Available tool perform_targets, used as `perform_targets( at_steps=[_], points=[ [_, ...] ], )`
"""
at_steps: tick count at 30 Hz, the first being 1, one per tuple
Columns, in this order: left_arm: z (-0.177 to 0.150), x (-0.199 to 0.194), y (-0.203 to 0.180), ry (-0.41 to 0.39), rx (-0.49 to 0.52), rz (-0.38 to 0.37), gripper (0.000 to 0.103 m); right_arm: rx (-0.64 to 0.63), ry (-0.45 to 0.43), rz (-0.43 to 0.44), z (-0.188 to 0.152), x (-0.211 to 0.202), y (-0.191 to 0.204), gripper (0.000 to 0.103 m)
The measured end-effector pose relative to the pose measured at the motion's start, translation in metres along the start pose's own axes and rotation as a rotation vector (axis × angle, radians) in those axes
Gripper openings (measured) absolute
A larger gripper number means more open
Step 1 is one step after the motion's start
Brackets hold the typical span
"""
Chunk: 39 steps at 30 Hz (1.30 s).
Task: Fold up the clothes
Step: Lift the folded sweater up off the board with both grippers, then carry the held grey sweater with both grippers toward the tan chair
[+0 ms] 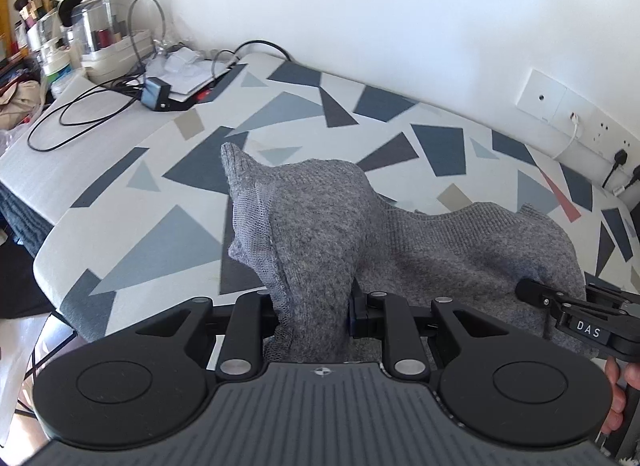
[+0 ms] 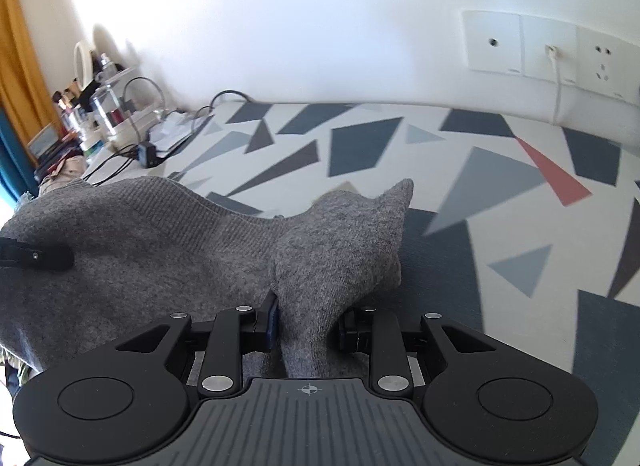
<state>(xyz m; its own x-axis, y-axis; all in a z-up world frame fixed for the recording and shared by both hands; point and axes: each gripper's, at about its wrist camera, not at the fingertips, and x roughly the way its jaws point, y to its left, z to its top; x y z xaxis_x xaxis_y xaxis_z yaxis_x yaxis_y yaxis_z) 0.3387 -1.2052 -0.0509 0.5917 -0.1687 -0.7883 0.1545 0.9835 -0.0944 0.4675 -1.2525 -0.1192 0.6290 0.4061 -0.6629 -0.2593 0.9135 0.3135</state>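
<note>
A grey sweater is being held aloft, pinched in both closed tongs, above the patterned counter; laying flat is judged next.

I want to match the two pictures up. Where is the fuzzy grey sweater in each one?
Left wrist view: the grey sweater fills the lower middle, pinched in the left gripper, stretching right to the right gripper.
Right wrist view: the sweater fills the lower left and middle, pinched in the right gripper.
Shared landmark: the white wall socket panel, at the right in both.
</note>
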Motion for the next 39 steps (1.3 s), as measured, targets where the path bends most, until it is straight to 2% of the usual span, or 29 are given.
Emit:
perform_targets(
  at_steps=[8, 17, 23, 29, 34, 39],
  points=[
    [-0.028, -0.052, 0.088, -0.102, -0.129, 0.025, 0.022, -0.133, -0.007, 0.054, 0.01, 0.001, 0.078, 0.023],
    [-0.101, -0.141, 0.244, -0.186, -0.339, 0.157, 0.022, -0.34, -0.018, 0.177, 0.009, 0.006, 0.222, 0.023],
    [-0.16, -0.199, 0.343, -0.205, -0.47, 0.287, 0.022, -0.477, 0.016, 0.303, -0.024, 0.014, 0.343, 0.023],
    [-0.214, -0.247, 0.421, -0.2, -0.577, 0.426, 0.022, -0.59, 0.081, 0.437, -0.07, 0.02, 0.462, 0.023],
    [-0.24, -0.269, 0.473, -0.175, -0.654, 0.492, 0.022, -0.684, 0.121, 0.502, -0.096, 0.026, 0.529, 0.023],
    [-0.255, -0.272, 0.53, -0.125, -0.748, 0.539, 0.022, -0.791, 0.15, 0.546, -0.113, 0.047, 0.585, 0.023]
  ],
)
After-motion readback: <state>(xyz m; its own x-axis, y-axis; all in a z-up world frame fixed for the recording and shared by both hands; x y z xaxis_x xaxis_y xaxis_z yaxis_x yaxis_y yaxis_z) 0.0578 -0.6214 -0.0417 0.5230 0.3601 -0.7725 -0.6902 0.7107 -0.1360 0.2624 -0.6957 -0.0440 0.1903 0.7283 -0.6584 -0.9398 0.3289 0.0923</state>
